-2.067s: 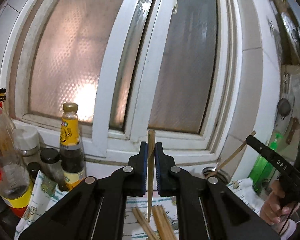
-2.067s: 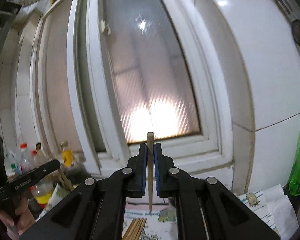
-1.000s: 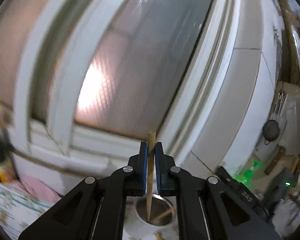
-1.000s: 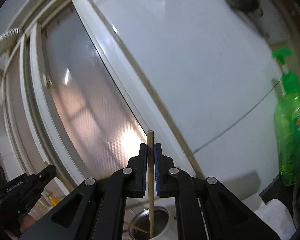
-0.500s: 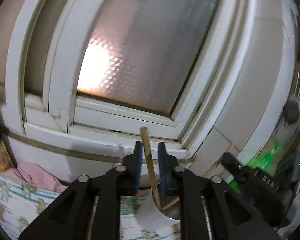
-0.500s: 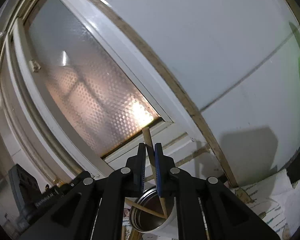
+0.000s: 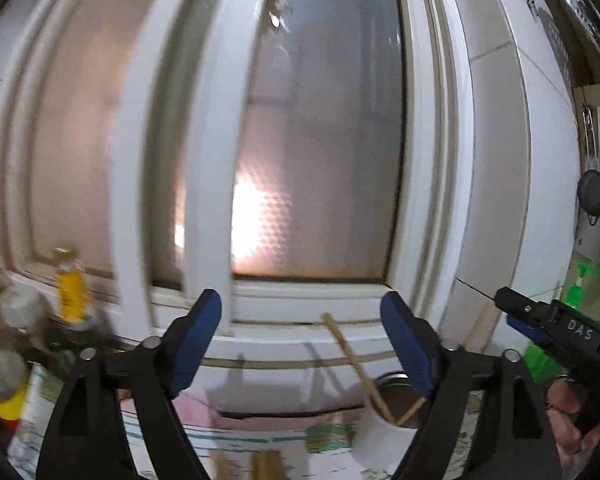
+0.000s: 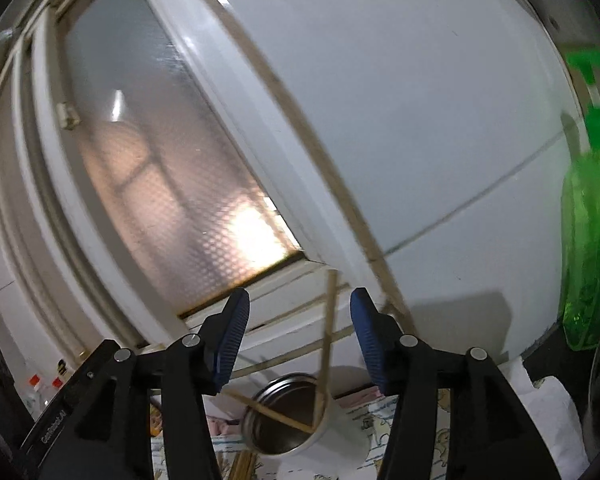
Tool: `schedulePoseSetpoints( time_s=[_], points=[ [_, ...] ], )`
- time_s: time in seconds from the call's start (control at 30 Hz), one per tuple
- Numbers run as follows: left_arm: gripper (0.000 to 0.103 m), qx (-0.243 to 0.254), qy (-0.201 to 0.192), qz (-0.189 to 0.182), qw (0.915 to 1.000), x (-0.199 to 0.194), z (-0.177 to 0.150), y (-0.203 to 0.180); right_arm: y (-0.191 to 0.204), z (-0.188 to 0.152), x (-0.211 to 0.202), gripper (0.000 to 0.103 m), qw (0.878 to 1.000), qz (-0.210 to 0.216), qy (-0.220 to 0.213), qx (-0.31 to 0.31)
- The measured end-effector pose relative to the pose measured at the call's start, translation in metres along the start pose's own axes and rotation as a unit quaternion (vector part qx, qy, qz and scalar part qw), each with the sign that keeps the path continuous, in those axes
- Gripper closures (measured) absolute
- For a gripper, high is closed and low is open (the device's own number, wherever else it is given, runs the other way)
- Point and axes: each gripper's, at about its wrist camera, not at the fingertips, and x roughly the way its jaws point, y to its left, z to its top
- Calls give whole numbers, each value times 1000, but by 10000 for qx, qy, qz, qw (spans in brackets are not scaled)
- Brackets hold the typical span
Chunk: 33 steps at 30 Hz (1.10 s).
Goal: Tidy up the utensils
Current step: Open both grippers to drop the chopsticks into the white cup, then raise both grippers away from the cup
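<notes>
My left gripper [image 7: 300, 312] is opening wide, with nothing pressed between its blue pads. Beyond its right finger a wooden chopstick [image 7: 354, 358] leans free in the white, metal-lined cup [image 7: 376, 444], beside a second stick [image 7: 410, 408]. My right gripper [image 8: 300, 304] is opening too. The chopstick [image 8: 327, 332] stands between its fingers, touching neither, with its lower end in the cup [image 8: 342, 420]. Another stick [image 8: 268, 412] lies crossed over the rim. The right gripper [image 7: 508, 310] also shows at the right edge of the left wrist view, held by a hand [image 7: 564, 396].
More chopsticks [image 7: 264, 464] lie on the patterned cloth [image 7: 236, 440] in front of the cup. Sauce bottles [image 7: 70, 292] crowd the left end of the counter. A green soap bottle [image 8: 592, 240] stands at the right. The frosted window [image 7: 320, 160] and tiled wall rise close behind the cup.
Both grippers have gone from shut on a chopstick to open. The two sticks have dropped out of the jaws and now lean in the cup. The left view has swung back toward the left.
</notes>
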Motion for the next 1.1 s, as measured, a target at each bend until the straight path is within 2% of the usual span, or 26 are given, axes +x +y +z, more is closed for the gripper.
schedulePoseSetpoints(
  time_s=[0.2,0.33,0.53,0.6,0.73,0.8,0.93,1.1],
  points=[
    [13,-91,-252,319,9991,-28,1,29,23,-8,-12,46,9989,247,-7,-387],
    [2,23,-520,591,9969,-47,-4,45,39,-18,-9,46,9973,442,154,-566],
    [1,-28,-654,837,9943,-52,-18,72,70,-39,1,45,9934,482,317,-993],
    [1,-146,-582,893,9942,-46,-26,81,78,-47,3,45,9918,525,420,-1084],
    [1,-215,-185,1067,9939,-26,-36,96,93,-63,10,45,9886,457,526,-1335],
    [1,-212,-65,1296,9913,-20,-39,103,97,-70,13,44,9870,409,570,-1443],
    [1,-527,147,1332,9896,-9,-43,117,108,-85,22,43,9835,299,676,-1651],
    [1,-727,524,1593,9832,9,-51,132,110,-100,35,43,9791,120,868,-1837]
  ],
)
